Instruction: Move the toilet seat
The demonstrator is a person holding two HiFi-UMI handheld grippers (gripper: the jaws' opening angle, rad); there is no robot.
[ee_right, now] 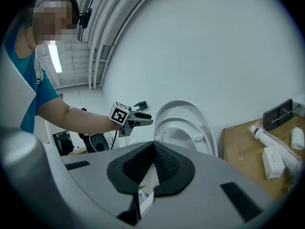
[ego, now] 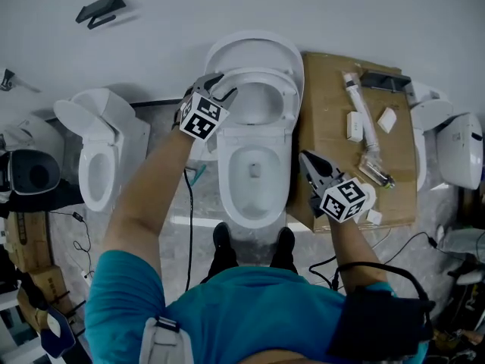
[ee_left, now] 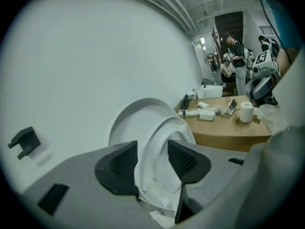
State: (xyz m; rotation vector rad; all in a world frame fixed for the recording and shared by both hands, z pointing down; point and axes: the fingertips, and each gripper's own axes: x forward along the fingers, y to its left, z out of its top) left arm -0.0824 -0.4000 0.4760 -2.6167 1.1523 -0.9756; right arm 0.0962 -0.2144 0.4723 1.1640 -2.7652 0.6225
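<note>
The white toilet (ego: 227,174) stands in the middle against the wall. Its lid (ego: 254,42) leans back on the wall, and the seat ring (ego: 286,101) is raised in front of it. My left gripper (ego: 223,88) is at the ring's left rim. In the left gripper view the seat (ee_left: 162,140) stands between the spread jaws of the left gripper (ee_left: 151,161), with the lid (ee_left: 128,123) behind. My right gripper (ego: 305,158) hangs beside the bowl's right side, shut and empty. The right gripper view has this gripper (ee_right: 153,147) low, the seat (ee_right: 183,128) and the left gripper (ee_right: 145,119) beyond.
A brown cardboard box (ego: 330,120) with tubes and small white parts stands right of the toilet. Another toilet (ego: 98,165) is at the left, more white fixtures (ego: 458,150) at the far right. My shoes (ego: 221,237) are at the bowl's front. A black bracket (ego: 98,10) is on the wall.
</note>
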